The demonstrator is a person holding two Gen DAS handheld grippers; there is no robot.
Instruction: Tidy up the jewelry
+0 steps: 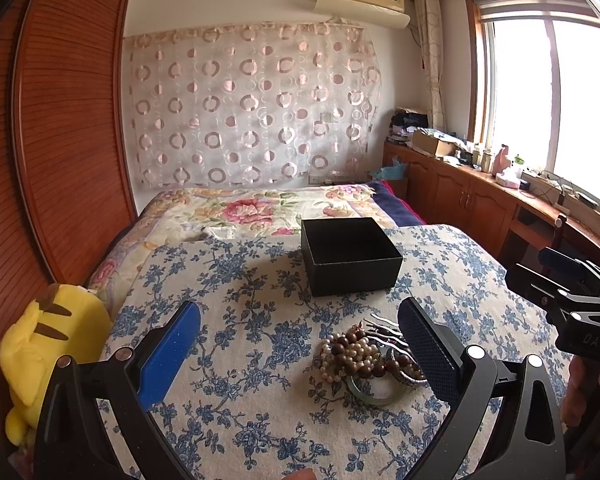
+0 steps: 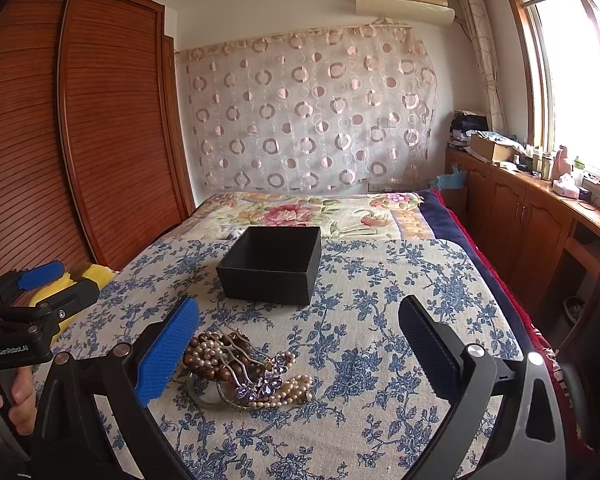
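Observation:
A heap of jewelry [image 1: 370, 356] lies on the blue-flowered cloth [image 1: 236, 380]: pearl and brown bead strands, a green bangle [image 1: 374, 396], a silver hair comb. In the right wrist view the heap [image 2: 240, 368] shows a purple butterfly clip [image 2: 266, 380]. An open black box [image 1: 350, 254] stands empty behind it, also in the right wrist view [image 2: 272, 264]. My left gripper [image 1: 300, 340] is open above the cloth, the heap by its right finger. My right gripper [image 2: 300, 340] is open, the heap by its left finger. Both are empty.
A yellow plush toy [image 1: 44, 356] lies at the bed's left edge by the wooden wardrobe [image 1: 60, 120]. A floral quilt [image 1: 260, 208] covers the bed behind the box. Wooden cabinets [image 2: 520, 208] with clutter run under the window on the right.

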